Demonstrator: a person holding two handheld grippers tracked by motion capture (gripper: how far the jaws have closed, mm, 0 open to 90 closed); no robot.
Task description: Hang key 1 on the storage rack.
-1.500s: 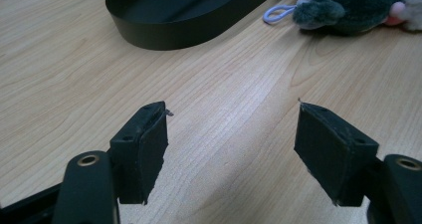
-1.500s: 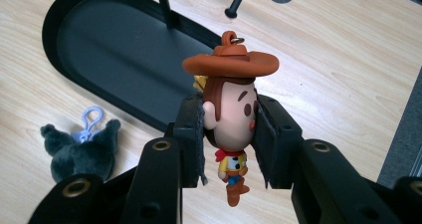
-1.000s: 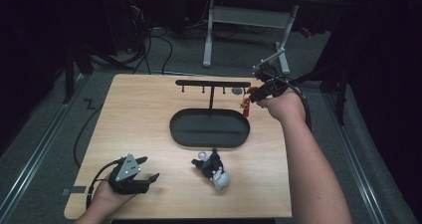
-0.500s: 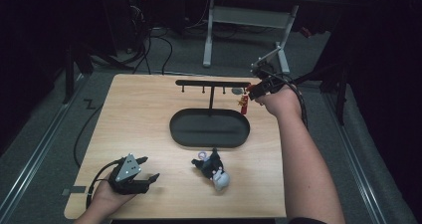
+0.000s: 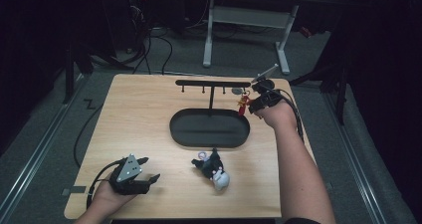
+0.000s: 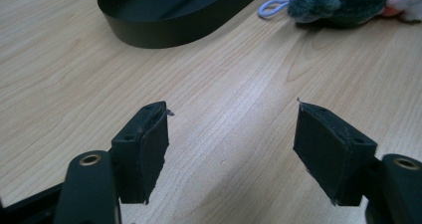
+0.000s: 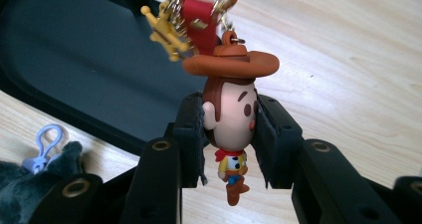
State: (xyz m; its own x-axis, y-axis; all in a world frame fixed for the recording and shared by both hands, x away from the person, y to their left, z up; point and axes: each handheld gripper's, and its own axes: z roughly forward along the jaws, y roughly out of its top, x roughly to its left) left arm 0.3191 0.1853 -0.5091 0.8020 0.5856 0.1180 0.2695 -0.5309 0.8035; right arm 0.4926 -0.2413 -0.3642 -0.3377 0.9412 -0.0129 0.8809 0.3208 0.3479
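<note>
Right gripper view: right hand-held gripper (image 7: 230,139) clamps brown-hatted cowboy keychain (image 7: 230,114) by its head.

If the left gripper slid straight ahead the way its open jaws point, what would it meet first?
Most likely the near wall of the black oval tray. Bare light wooden table lies between it and the left gripper. The grey plush toy sits off to the right of that line, though depth is hard to judge.

Glossy plastic cowboy keychain (image 7: 230,119), matt black tray (image 5: 179,134), fuzzy plush toy (image 5: 214,167), smooth pale-wood table (image 5: 139,114).
</note>
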